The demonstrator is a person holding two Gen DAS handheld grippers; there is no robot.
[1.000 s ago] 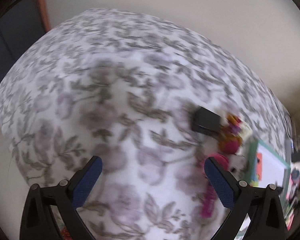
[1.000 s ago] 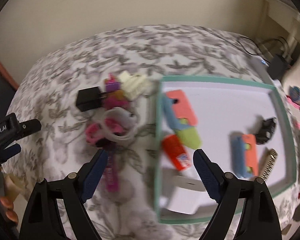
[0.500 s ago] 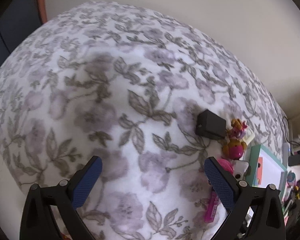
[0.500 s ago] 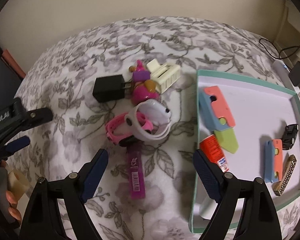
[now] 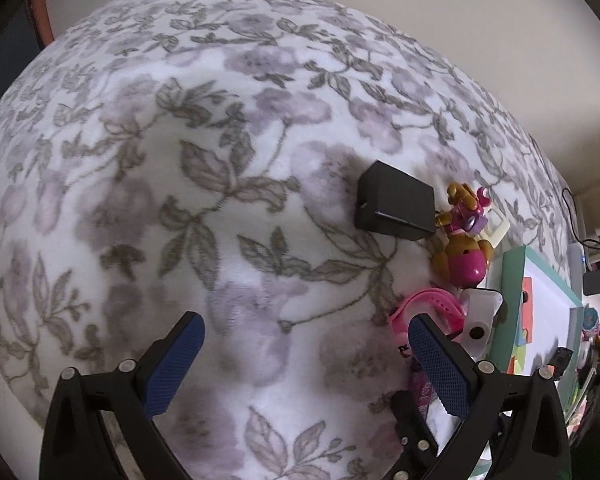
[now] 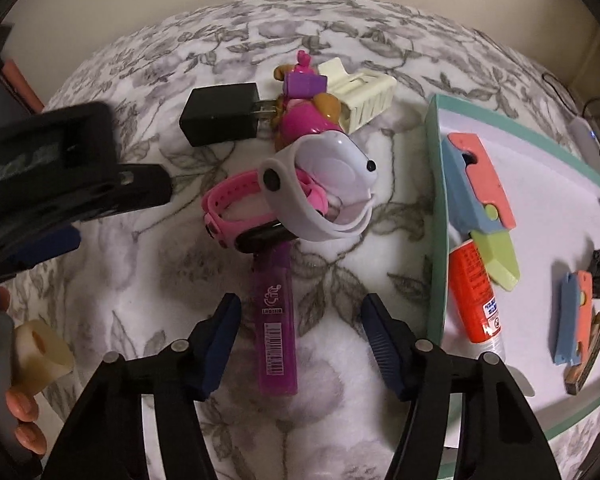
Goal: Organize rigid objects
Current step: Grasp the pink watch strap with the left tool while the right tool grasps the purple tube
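Right wrist view is showing the right hand-held gripper (image 6: pixel 300 332) hovering open astride the purple lighter (image 6: pixel 275 320) (the left hand-held gripper (image 5: pixel 306 364) is gaping empty too).

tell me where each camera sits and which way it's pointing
Left wrist: on the left gripper, looking along its open fingers over the flowered blanket; the toys and tray lie off to its right.
Right wrist: on the right gripper, looking down on the purple lighter between its open fingers; the left gripper and fingertips show at left.
Shared: black charger, pink watch, tray.
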